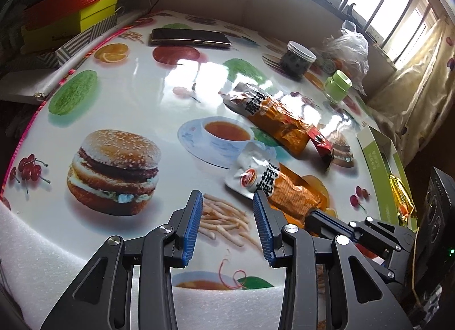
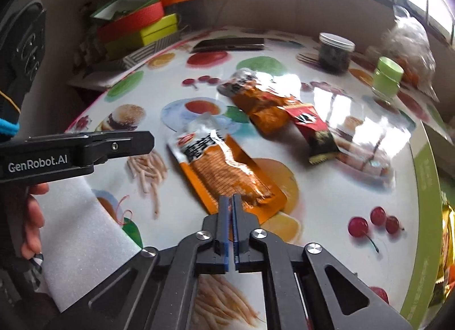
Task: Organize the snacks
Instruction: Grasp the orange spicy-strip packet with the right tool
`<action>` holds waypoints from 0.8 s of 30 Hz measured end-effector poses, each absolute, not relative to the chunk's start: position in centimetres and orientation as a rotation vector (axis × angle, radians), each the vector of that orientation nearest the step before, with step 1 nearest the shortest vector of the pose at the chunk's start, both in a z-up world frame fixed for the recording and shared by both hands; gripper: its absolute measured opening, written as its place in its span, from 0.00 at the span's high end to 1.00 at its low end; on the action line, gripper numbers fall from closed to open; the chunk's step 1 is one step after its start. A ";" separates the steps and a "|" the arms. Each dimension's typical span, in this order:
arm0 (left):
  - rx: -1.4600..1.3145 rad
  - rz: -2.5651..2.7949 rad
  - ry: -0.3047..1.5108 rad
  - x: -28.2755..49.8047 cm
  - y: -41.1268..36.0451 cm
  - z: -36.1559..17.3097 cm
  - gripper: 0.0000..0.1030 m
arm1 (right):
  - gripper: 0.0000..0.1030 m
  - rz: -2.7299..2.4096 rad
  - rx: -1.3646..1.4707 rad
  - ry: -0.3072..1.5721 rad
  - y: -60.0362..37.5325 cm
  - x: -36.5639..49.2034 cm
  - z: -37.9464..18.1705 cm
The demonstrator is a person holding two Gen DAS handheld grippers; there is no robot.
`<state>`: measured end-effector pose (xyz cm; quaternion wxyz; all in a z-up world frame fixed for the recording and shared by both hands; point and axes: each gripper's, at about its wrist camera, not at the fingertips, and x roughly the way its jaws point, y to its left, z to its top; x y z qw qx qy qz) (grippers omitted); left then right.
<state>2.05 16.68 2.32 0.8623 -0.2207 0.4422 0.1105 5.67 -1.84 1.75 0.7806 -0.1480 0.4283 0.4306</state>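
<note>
The right gripper's fingers (image 2: 231, 202) are pressed together on the near edge of an orange snack packet (image 2: 224, 170), pinching its foil seam. That packet lies flat on the desk (image 2: 327, 196), which is covered in a glossy food-print cloth. The left gripper's fingers (image 1: 227, 210) stand apart with nothing between them, hovering above printed fries just beside the same packet (image 1: 273, 185). Farther back lie a second orange packet (image 2: 261, 105) and a small red-and-black packet (image 2: 312, 128), touching end to end. A green box (image 2: 423, 188) sits at the desk's right edge. Behind are a dark-filled jar (image 2: 334, 54), a green-lidded jar (image 2: 386, 77) and a phone (image 2: 227, 43).
</note>
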 end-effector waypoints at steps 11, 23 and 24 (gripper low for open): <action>-0.460 0.228 0.940 2.4 16.5 2.0 0.63 | 0.46 1.007 -0.374 0.902 -1.6 6.3 2.2; -0.482 0.241 0.939 2.0 17.5 1.8 0.63 | 0.36 1.126 -0.579 0.879 2.6 7.5 1.4; -0.484 0.243 0.939 2.0 17.5 1.8 0.63 | 0.36 1.113 -0.578 0.879 2.6 7.7 1.3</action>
